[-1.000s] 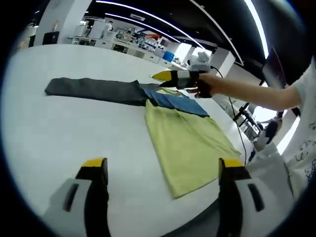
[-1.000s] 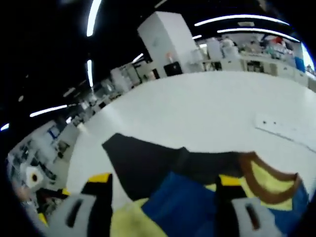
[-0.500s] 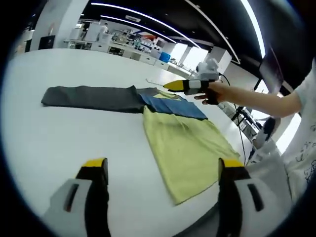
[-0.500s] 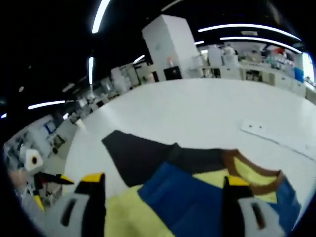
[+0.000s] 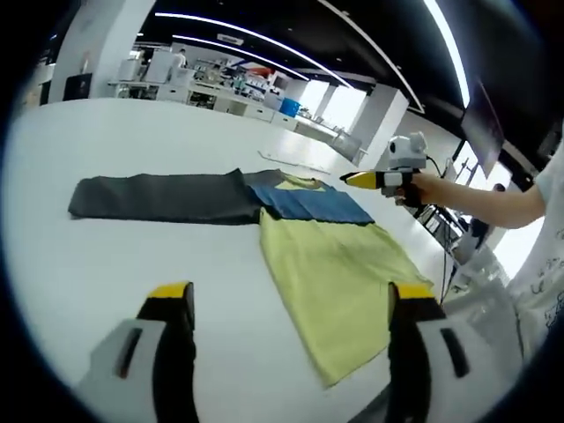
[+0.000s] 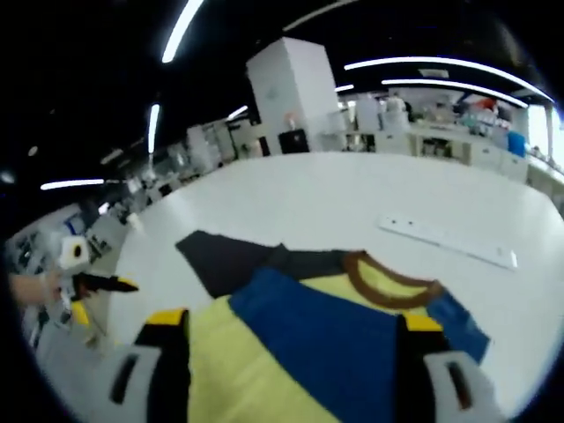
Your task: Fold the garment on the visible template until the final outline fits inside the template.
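Left gripper view. The left gripper (image 5: 286, 330) rises from 6 o'clock with its jaws spread wide and nothing between them, held above the white table (image 5: 106, 264). The garment (image 5: 335, 264), a shirt with a yellow-green body, a blue shoulder band and a dark grey sleeve (image 5: 159, 197), lies flat from 10 o'clock through centre to 4 o'clock. The sleeve extends toward 9 o'clock, fully unfolded. The right gripper (image 5: 374, 179) enters at 2 o'clock, held by a hand (image 5: 421, 188), just beyond the blue band and apparently clear of the cloth; whether its jaws are apart or closed cannot be told here. No template outline is discernible on the table.

Right gripper view. The right gripper (image 6: 291, 348) rises from 6 o'clock, jaws spread and empty, above the blue band (image 6: 326, 330). The brown-trimmed collar (image 6: 388, 280) lies at 4 o'clock of centre; the dark sleeve (image 6: 233, 260) runs toward 9 o'clock. The left gripper (image 6: 101, 284) appears at 9 o'clock.

Risks:
- Template not discernible: a fold may be misaligned and the outline overrun it.
- The lower hem lies near the table edge at 5 o'clock in the left gripper view; a careless pull could drag it off.
- A single-layer pinch on the sleeve may bunch the fabric.
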A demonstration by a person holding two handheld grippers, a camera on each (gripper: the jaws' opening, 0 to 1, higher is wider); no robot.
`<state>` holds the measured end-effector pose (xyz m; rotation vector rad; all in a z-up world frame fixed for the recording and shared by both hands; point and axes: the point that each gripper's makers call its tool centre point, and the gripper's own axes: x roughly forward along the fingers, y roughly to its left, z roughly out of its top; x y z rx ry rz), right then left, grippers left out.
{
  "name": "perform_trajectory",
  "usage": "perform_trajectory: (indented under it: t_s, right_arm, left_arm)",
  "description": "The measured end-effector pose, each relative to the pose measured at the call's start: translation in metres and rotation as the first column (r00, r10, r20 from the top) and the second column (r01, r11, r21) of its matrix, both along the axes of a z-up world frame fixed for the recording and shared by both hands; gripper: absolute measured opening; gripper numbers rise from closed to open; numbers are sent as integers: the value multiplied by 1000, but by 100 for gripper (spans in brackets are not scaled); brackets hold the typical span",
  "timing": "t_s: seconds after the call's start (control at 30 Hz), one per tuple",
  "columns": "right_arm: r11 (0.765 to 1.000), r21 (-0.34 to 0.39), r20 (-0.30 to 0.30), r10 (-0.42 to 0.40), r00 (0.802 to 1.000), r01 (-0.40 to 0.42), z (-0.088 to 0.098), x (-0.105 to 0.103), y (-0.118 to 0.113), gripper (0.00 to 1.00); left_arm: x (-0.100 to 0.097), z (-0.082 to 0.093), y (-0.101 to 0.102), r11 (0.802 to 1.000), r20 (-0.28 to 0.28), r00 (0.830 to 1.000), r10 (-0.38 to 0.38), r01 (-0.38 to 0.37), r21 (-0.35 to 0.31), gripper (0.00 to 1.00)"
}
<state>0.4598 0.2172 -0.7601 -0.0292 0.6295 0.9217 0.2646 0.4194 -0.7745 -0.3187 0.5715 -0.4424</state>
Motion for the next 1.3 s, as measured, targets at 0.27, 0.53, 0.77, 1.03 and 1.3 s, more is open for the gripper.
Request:
perform_trajectory:
  t_s: [0.27, 0.53, 0.77, 1.03, 1.3]
  right_arm:
    - [998, 10, 29, -60, 998, 60, 6, -6, -43, 97]
    - [996, -15, 68, -88, 994, 89, 12, -30, -90, 98]
    - [990, -23, 64, -137, 989, 138, 11, -44, -125, 97]
    - [983, -56, 59, -169, 984, 172, 3, -63, -149, 97]
    - [977, -50, 44, -204, 978, 206, 0, -71, -166, 97]
  left_arm:
    - [7, 2, -1, 1000, 9, 1000, -14, 14, 12, 87]
    - [12, 1, 10, 1000, 8, 1000, 0, 0, 20, 87]
    - [19, 2, 20, 1000, 15, 1000, 17, -17, 20, 86]
    - [31, 2, 39, 999, 20, 999, 35, -36, 26, 86]
    - [44, -3, 69, 995, 5, 996, 88, -88, 54, 84]
